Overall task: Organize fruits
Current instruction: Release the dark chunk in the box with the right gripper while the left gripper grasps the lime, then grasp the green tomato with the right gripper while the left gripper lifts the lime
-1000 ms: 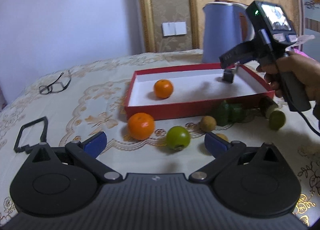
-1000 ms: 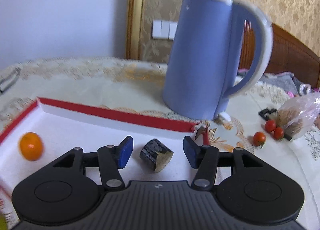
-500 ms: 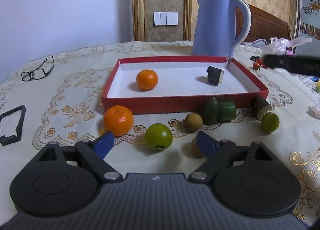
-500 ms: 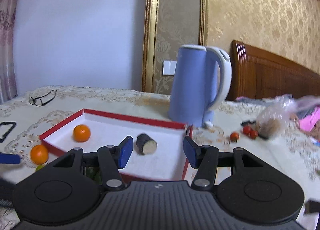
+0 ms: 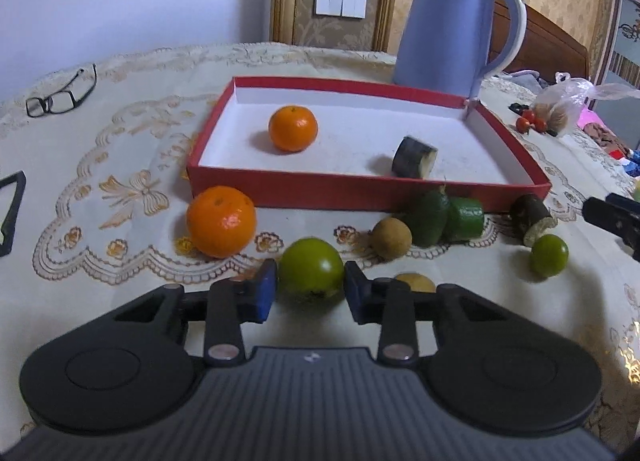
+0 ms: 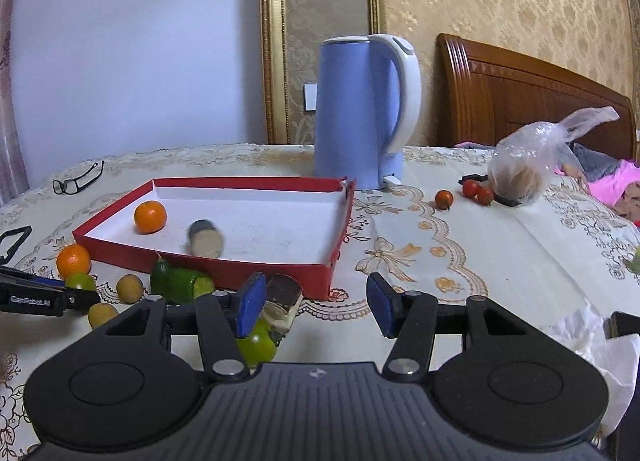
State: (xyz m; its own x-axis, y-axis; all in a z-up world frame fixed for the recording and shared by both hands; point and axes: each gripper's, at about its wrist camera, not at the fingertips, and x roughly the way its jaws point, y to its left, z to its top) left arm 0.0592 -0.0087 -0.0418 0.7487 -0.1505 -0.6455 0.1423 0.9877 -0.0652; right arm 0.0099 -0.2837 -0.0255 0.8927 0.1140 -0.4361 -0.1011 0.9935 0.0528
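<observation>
- The left gripper [image 5: 310, 288] has just been closing: a second ago its blue pads stood wide apart, now both pads touch the sides of the green fruit [image 5: 311, 275], which sits between them on the tablecloth [image 5: 132, 165], near the front edge. It reads as a fresh grip, the fruit not yet lifted.
- The right gripper [image 6: 313, 305] has empty, partly spread jaws, as wide as before. It has drawn back from over the red box [image 6: 338, 237] to the near right of it, leaving the dark cut piece [image 6: 206, 239] lying inside.
- Inside the box, an orange [image 5: 293, 128] sits left of that dark piece.
- Outside, along the box's near wall, a second orange [image 5: 221, 221], a brown round fruit [image 5: 390, 239], cut green pieces [image 5: 444, 217], another dark piece [image 5: 534, 217] and a small lime [image 5: 549, 255] wait.
- Judged from this: one placement finished, the next pick begun, most fruit to go.
</observation>
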